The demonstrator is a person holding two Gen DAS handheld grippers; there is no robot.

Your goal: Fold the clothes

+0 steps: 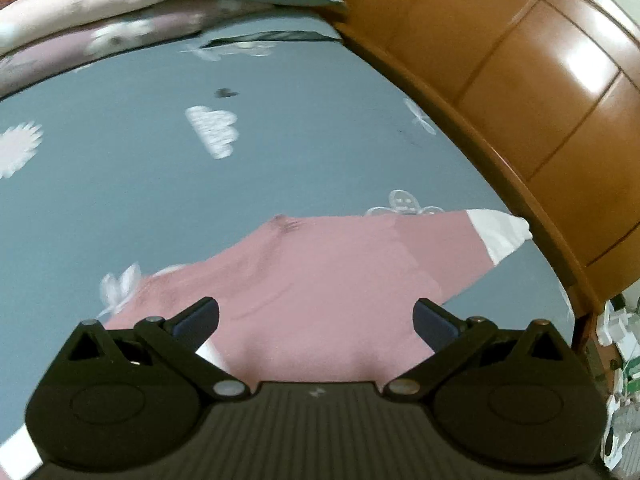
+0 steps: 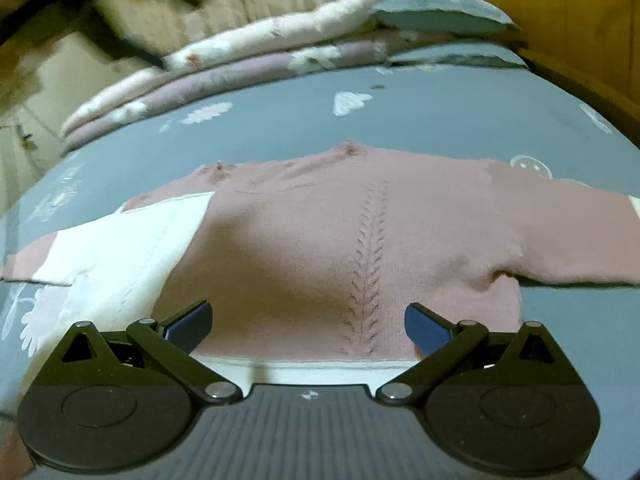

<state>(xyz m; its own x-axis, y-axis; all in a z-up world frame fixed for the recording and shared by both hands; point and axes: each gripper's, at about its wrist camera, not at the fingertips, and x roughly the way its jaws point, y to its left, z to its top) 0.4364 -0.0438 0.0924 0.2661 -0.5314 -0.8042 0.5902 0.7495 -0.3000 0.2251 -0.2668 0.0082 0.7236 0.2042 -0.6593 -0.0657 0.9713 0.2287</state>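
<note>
A pink knitted sweater [image 2: 328,232] with a cable stitch down its middle lies flat on the grey-blue bed sheet [image 2: 280,120]. Its left sleeve is folded inward, showing a white panel [image 2: 120,248]; the right sleeve [image 2: 560,232] stretches out sideways. A white hem band runs along the near edge. My right gripper [image 2: 308,322] hovers open over the hem, empty. In the left wrist view the same sweater [image 1: 320,280] shows a sleeve ending in a white cuff [image 1: 500,236] near the bed frame. My left gripper [image 1: 316,320] is open above the sweater, holding nothing.
A wooden bed frame [image 1: 520,100] curves along the right side of the bed. Folded quilts [image 2: 240,60] and a grey pillow [image 2: 440,12] are stacked at the far end. Clutter [image 1: 620,360] sits beyond the frame at lower right.
</note>
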